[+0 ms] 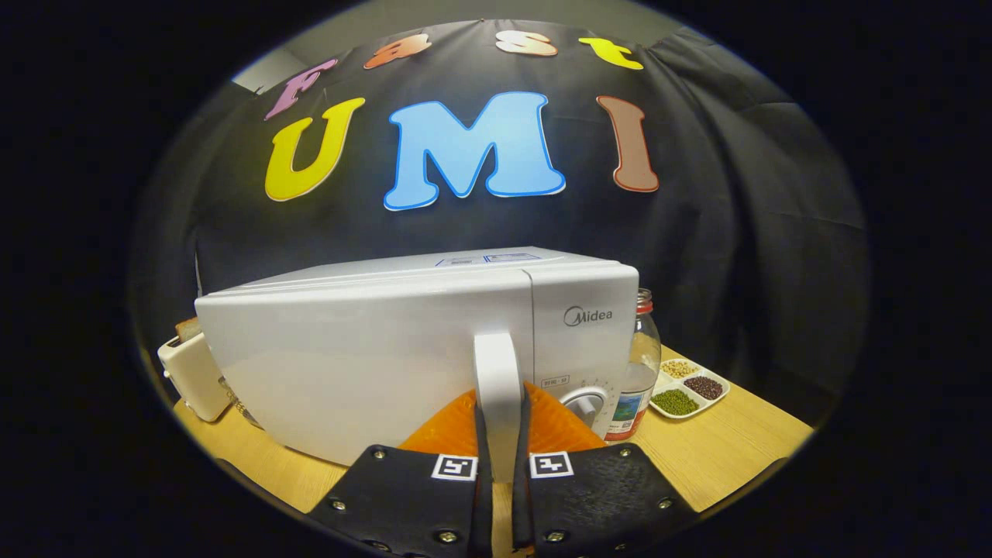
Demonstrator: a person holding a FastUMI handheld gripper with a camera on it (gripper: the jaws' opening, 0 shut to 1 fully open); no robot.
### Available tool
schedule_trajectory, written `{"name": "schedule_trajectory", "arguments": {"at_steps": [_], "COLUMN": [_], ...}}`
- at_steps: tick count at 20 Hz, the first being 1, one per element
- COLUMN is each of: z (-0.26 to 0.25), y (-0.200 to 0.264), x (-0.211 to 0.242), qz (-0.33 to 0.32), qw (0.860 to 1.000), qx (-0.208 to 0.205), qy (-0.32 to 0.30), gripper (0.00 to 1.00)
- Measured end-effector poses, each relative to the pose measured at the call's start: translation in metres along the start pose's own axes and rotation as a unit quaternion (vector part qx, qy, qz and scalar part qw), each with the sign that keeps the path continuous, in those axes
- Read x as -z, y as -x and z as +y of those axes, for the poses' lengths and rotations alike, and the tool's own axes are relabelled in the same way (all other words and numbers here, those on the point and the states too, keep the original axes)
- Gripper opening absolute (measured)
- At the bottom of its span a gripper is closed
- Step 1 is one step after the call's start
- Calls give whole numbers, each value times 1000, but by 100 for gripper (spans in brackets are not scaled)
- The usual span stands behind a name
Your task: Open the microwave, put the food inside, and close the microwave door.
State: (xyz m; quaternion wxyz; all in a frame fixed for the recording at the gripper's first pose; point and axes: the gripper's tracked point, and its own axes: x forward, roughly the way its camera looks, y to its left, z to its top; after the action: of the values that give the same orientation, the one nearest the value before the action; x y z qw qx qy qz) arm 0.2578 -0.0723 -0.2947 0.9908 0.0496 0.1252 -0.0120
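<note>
A white microwave (372, 356) stands on the wooden table (721, 457) right in front of me, its door (349, 372) lying against the body. The door's upright white handle (497, 372) sits between my two fingers (457, 426), and both press on it from either side. My gripper (500, 422) is shut on that handle. The control panel with a round knob (585, 404) lies just right of the handle. No food is between the fingers.
A white toaster (190, 376) with a slice of bread stands left of the microwave. To the right are a clear jar with a red lid (639, 364) and a white divided tray (690, 387) of beans and grains.
</note>
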Motion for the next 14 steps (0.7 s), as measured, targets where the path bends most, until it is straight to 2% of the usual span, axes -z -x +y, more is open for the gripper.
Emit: {"name": "schedule_trajectory", "arguments": {"at_steps": [2, 5, 9, 14], "z": [1, 4, 16, 50], "y": [7, 40, 92, 159], "x": [1, 8, 18, 33], "qz": [0, -14, -14, -46], "qw": [1000, 999, 1000, 998], "qx": [2, 15, 7, -8], "qy": [-14, 30, 20, 36], "gripper": [11, 10, 10, 10]}}
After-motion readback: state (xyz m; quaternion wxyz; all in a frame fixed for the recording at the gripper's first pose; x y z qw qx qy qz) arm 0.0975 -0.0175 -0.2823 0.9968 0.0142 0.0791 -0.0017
